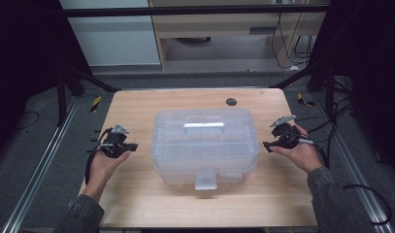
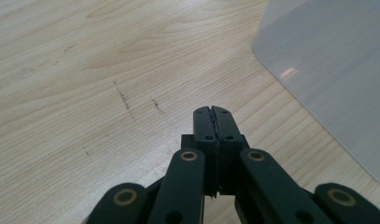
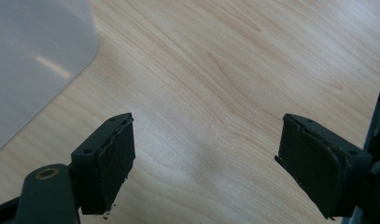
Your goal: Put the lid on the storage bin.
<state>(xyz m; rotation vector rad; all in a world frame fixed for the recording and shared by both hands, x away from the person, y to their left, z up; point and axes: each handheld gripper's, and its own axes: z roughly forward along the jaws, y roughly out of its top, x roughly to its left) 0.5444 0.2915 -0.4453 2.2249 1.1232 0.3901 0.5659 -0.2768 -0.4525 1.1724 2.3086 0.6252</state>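
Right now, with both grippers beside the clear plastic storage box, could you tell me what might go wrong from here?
1. The left gripper is shut, so it could only push the clear plastic storage box, which might slide on the smooth wooden table.
2. The right gripper is open but apart from the box; a one-sided grab could tilt it.
3. The front latch overhangs and might snag.

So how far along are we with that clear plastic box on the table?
Nothing looks done yet: the clear plastic storage box sits lid down, front latch in place. In hand: left gripper, jaws shut, and right gripper, jaws open, flank it without touching. Any handling of the box remains.
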